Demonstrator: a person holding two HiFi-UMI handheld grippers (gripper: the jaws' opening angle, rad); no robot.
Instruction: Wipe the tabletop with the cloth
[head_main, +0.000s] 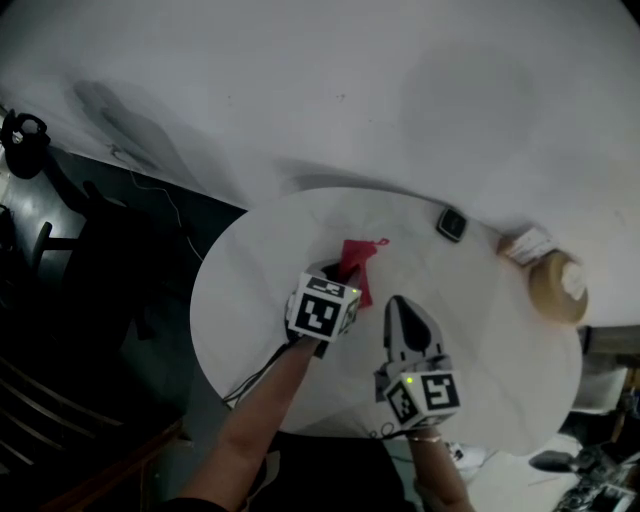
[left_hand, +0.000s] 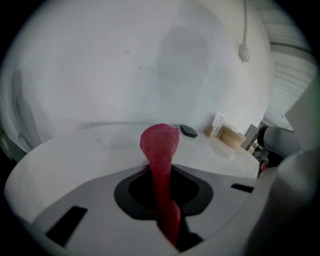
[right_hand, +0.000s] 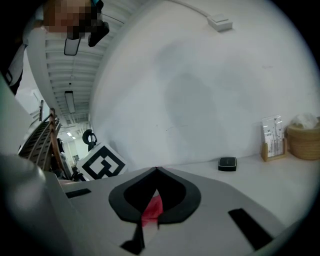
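A red cloth hangs bunched over the middle of the round white table. My left gripper is shut on it. In the left gripper view the cloth stands up as a red roll pinched between the jaws of the left gripper. My right gripper is just to the right of the cloth, its jaws meeting at a point and holding nothing. In the right gripper view a bit of the cloth shows through the gap behind the tips of the right gripper.
A small black box lies at the table's far edge near the white wall. A card stand and a round tan container stand at the far right. Dark chairs are on the left, and a cable hangs off the near edge.
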